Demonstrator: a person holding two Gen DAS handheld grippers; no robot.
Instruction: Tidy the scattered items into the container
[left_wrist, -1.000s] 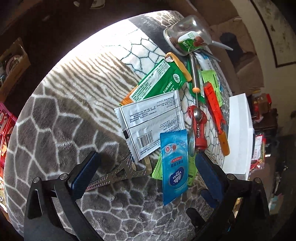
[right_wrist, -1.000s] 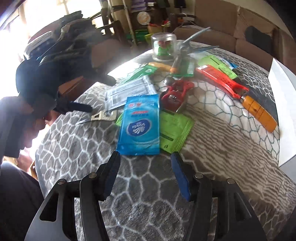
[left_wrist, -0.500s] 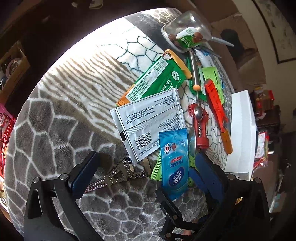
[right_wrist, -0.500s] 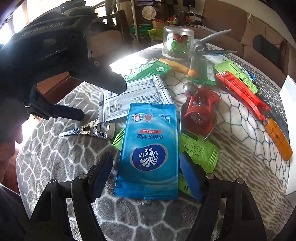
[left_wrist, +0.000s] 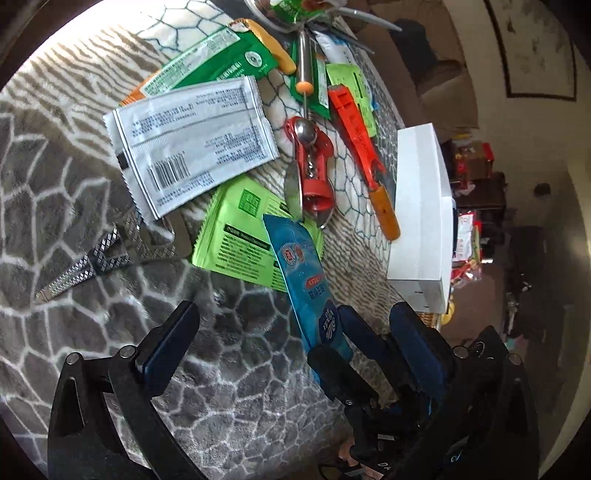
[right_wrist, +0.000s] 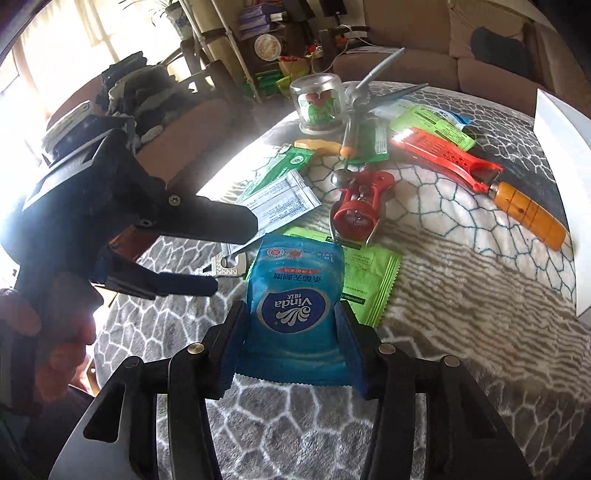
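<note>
Right gripper clamps blue wipes packet, lifting it off the pile.
Left gripper hangs spread, grasping nothing. Packet sits between right fingers, above green sachets. Next, I judge: carry toward white box at 2 o'clock, release inside.

Both wrist views close above table, crossing angles, sharing blue packet.

Left tongs gape wide; right tongs pinched in — pads pressing both sides.
</note>
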